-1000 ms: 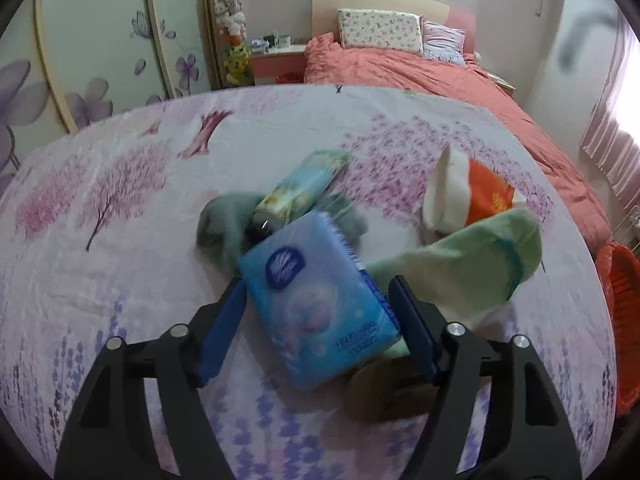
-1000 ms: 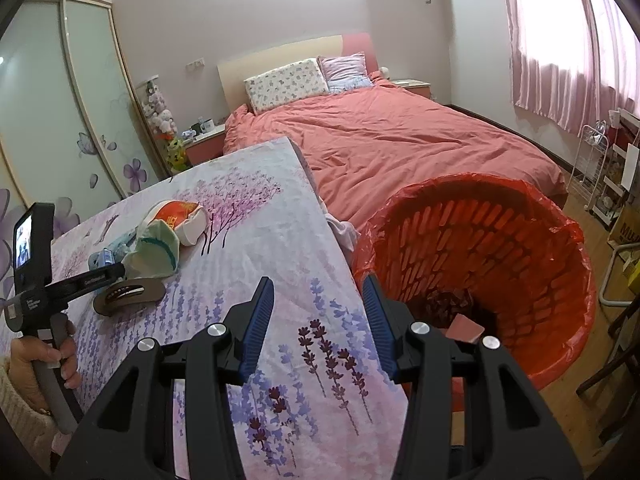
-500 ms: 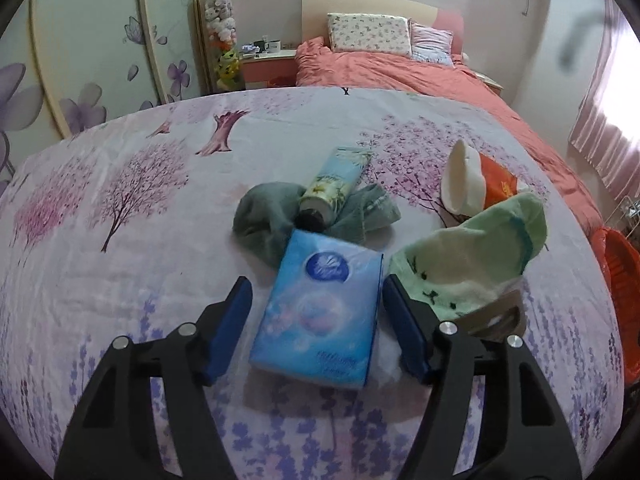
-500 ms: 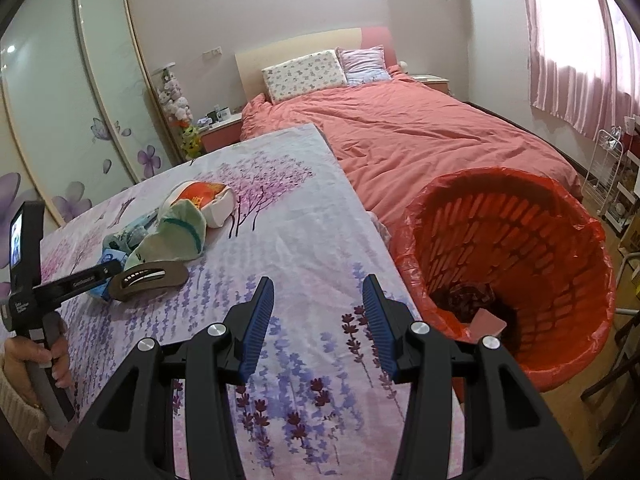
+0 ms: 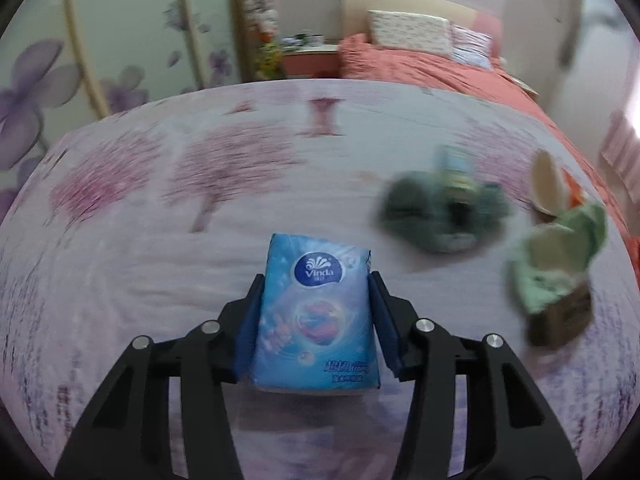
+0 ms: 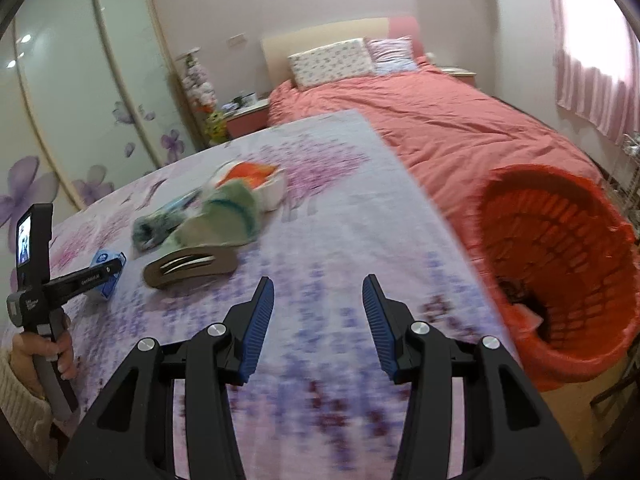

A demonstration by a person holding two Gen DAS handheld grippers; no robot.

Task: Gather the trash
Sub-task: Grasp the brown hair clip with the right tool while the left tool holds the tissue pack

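Near edge of desk (image 5: 120, 264): left tool (image 5: 316, 316) closing on tissue pack (image 5: 316, 312), pads at sides for lift; right tool (image 6: 318, 320) spread, empty, toward red bin (image 6: 560, 264).

My left gripper (image 5: 316, 284), open around the tissue pack (image 5: 316, 312) a second ago, is closing with its pads against both sides; the pack now sits apart from the pile (image 5: 444, 212).
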